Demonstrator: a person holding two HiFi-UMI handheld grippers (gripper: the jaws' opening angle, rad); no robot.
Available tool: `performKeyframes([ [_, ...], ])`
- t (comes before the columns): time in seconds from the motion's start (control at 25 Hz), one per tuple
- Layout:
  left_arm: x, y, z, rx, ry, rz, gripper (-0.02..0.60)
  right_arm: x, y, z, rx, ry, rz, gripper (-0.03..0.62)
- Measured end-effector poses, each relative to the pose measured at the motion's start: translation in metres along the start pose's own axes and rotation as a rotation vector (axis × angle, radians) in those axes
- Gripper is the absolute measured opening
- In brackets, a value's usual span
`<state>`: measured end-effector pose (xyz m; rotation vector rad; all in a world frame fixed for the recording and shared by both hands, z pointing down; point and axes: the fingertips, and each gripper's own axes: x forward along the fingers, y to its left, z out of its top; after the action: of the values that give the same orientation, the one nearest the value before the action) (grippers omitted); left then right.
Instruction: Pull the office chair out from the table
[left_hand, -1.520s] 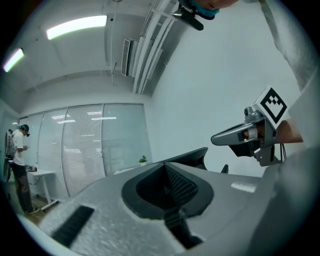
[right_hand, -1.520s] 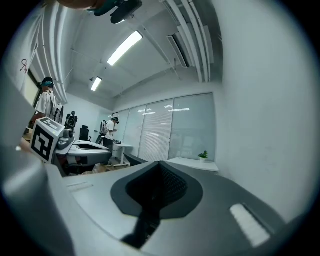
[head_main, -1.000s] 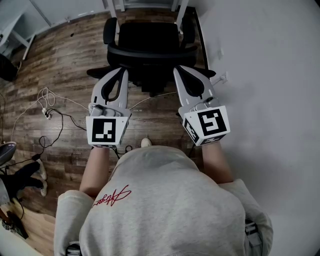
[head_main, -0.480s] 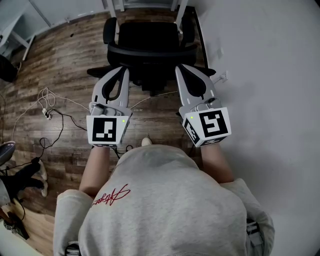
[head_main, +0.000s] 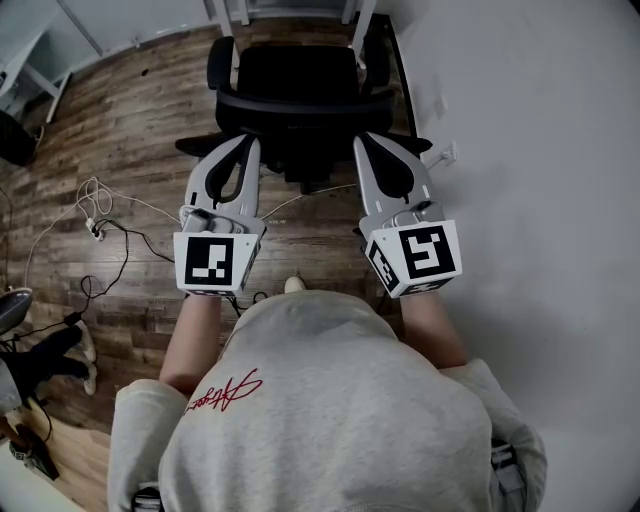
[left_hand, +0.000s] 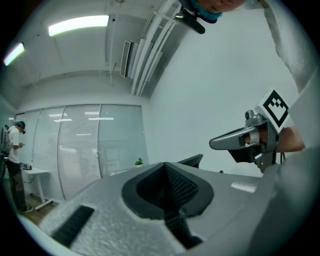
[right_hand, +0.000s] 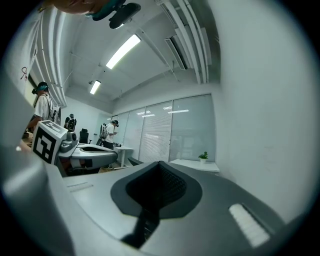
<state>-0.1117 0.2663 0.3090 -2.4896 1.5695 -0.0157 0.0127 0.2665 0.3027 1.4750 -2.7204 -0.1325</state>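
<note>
Closed, empty left tongs (head_main: 246, 141) and right tongs (head_main: 363, 138) partly hide the office chair (head_main: 297, 75).

Floor (head_main: 120, 120), left of frame: wood planks, grainy, matt. Chair (head_main: 298, 75), top centre: matt black seat that looks like cloth, smooth plastic armrests. Left gripper (head_main: 247, 142) and right gripper (head_main: 362, 138): grey matt plastic with a fine grain. Pads (left_hand: 181, 187): black, ribbed, rubbery. Sweatshirt (head_main: 330, 400): soft grey cloth. Wall (head_main: 540, 150), right: smooth matt white.

the only lettering i can find is a red script (head_main: 222, 390) across my grey sweatshirt (head_main: 340, 400), upside down and too cramped to read.
</note>
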Motion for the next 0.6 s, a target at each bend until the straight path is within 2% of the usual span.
performKeyframes([
  [0.12, 0.0007, -0.0012, 0.0028, 0.003, -0.018, 0.003, -0.005, 0.0001, 0.0009, -0.0018, 0.001, 0.003, 0.007, 0.000],
  [0.4, 0.0020, -0.0038, -0.0030, 0.017, 0.018, 0.000, -0.005, 0.0013, -0.0013, -0.0016, 0.005, 0.008, 0.012, 0.000],
  [0.6, 0.0051, -0.0059, 0.0004, 0.033, -0.010, 0.001, -0.005, 0.0023, -0.0021, -0.0015, 0.010, 0.009, 0.013, 0.000],
])
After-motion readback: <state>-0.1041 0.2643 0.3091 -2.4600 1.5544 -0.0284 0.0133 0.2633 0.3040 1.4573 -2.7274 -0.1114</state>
